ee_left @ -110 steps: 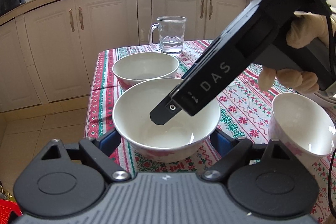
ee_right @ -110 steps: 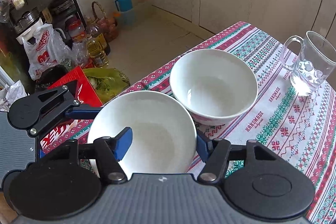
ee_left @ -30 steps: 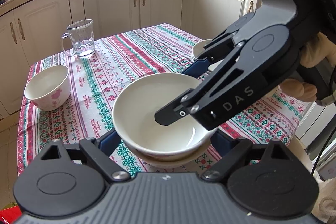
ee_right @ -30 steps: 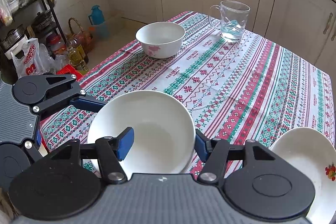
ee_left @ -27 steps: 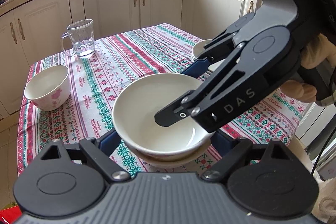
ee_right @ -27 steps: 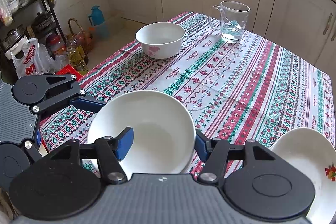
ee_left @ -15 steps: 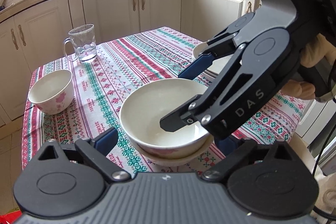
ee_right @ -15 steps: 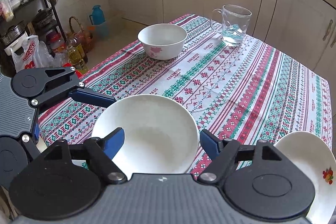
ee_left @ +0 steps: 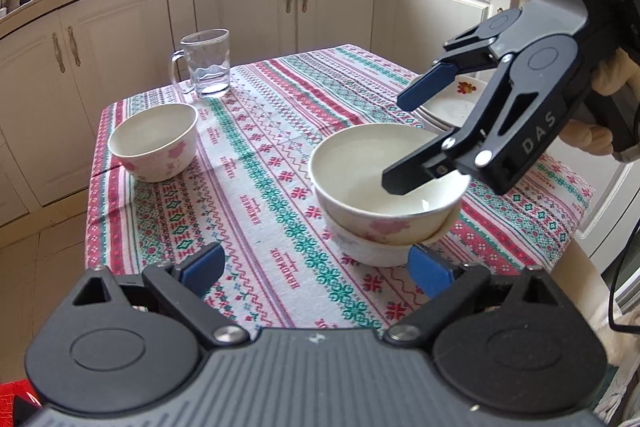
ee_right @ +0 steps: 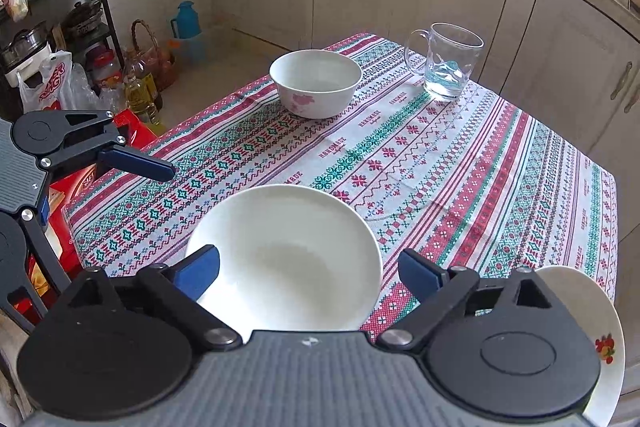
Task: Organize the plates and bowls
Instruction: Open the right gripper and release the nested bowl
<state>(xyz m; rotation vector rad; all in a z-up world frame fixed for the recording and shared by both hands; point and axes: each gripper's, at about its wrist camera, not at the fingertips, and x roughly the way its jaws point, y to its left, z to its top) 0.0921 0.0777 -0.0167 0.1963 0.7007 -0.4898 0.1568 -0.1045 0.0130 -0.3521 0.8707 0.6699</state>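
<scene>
Two white bowls with pink flowers are nested on the patterned tablecloth; the top bowl (ee_left: 380, 183) (ee_right: 288, 259) rests in the lower bowl (ee_left: 376, 251). My right gripper (ee_left: 416, 135) (ee_right: 310, 273) hangs over the top bowl with its jaws opening. One finger is over the bowl's inside and the other is beyond its rim, with neither pad touching. My left gripper (ee_left: 318, 267) is open, just in front of the stack, holding nothing. One of its fingers (ee_right: 136, 163) shows at the left of the right wrist view. A third bowl (ee_left: 154, 143) (ee_right: 316, 83) stands alone at the far corner.
A glass mug (ee_left: 208, 65) (ee_right: 448, 61) with a little water stands at the back of the table. Stacked plates (ee_left: 452, 103) (ee_right: 600, 339) lie to the right of the nested bowls. Oil bottles (ee_right: 140, 95), bags and a rack stand on the floor past the table's left edge.
The top bowl was carried away from the lone bowl and now rests in the lower bowl. My right gripper has let go of its rim. My left gripper has opened and drawn back leftward.
</scene>
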